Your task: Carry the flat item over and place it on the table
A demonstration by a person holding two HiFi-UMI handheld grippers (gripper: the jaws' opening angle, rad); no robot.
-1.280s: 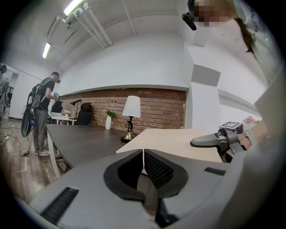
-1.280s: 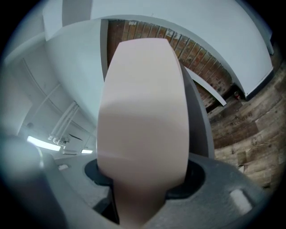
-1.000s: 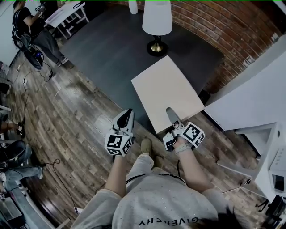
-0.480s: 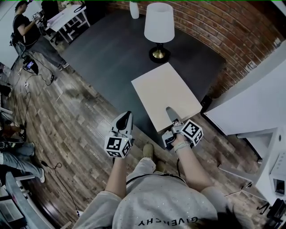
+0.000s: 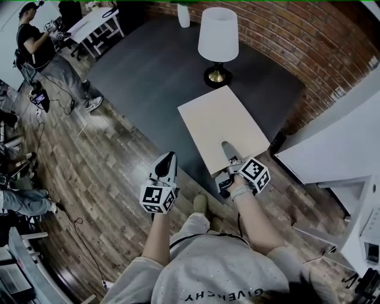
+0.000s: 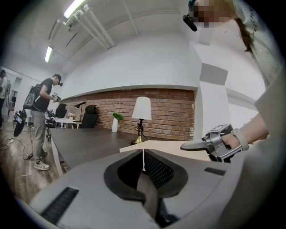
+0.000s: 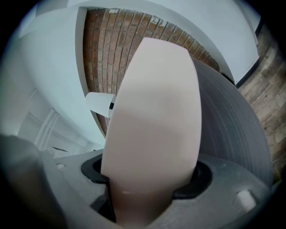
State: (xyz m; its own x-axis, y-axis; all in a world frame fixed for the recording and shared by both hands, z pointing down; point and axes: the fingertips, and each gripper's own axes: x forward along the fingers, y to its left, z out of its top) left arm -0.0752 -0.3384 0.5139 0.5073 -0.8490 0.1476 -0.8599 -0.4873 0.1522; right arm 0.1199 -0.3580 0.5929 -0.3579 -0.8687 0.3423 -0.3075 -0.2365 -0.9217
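Note:
A flat beige board lies out over the near right part of the dark grey table, level with its top; I cannot tell whether it rests on it. My right gripper holds the board's near edge, upper finger on top, and its jaws are opening. The board fills the right gripper view and runs in between the jaws. My left gripper hangs shut and empty by the table's front edge. From it I see the board's edge and the right gripper.
A table lamp with a white shade stands just beyond the board, and a white vase farther back. A brick wall runs behind. White furniture is at the right. A person stands by a white table at far left.
The board and both grippers keep nearly the same places relative to the table. The whole view has shifted slightly, and the person at the far left has stepped.

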